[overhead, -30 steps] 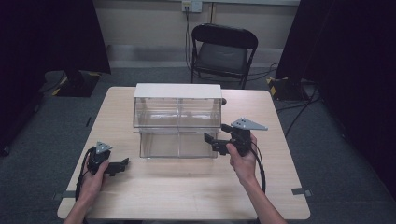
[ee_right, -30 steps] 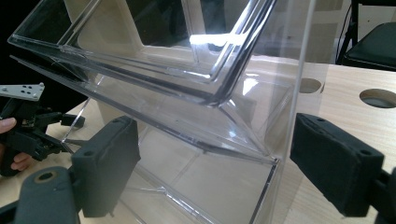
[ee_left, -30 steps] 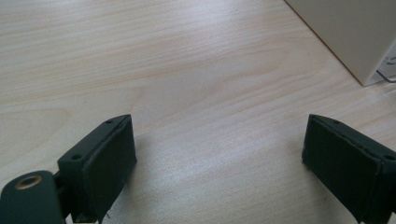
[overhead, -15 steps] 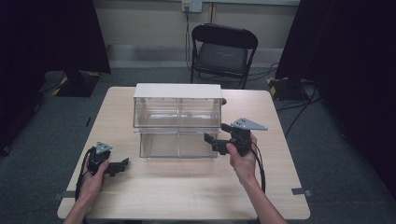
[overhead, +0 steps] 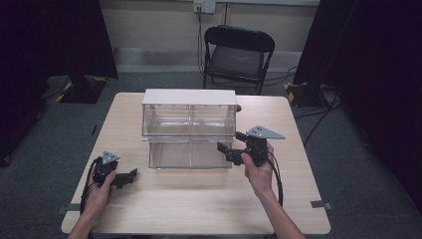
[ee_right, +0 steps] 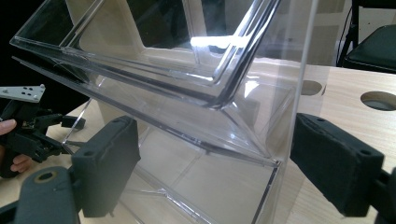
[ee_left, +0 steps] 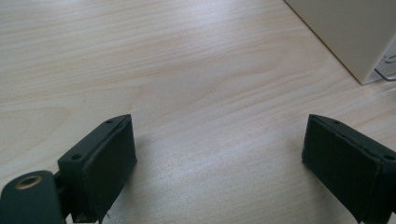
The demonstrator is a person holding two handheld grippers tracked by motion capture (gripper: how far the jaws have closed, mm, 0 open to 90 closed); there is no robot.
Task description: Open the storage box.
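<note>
A clear plastic drawer unit [overhead: 189, 130] with a white top stands mid-table; its lower drawer [overhead: 191, 154] sticks out a little toward me. My right gripper [overhead: 231, 144] is open at the drawer's right front corner. In the right gripper view its jaws [ee_right: 215, 140] stand wide on either side of that clear corner [ee_right: 275, 163], with nothing gripped. My left gripper [overhead: 129, 174] rests low at the front left, apart from the unit. It is open over bare wood [ee_left: 217, 135]. The unit's white side [ee_left: 345, 32] shows at the upper right of the left gripper view.
The wooden table [overhead: 199, 209] has free room along the front and between my hands. Two round holes [ee_right: 380, 100] lie in the tabletop behind the unit. A black folding chair [overhead: 238, 52] stands beyond the far edge. The left gripper [ee_right: 28, 126] shows far off through the clear plastic.
</note>
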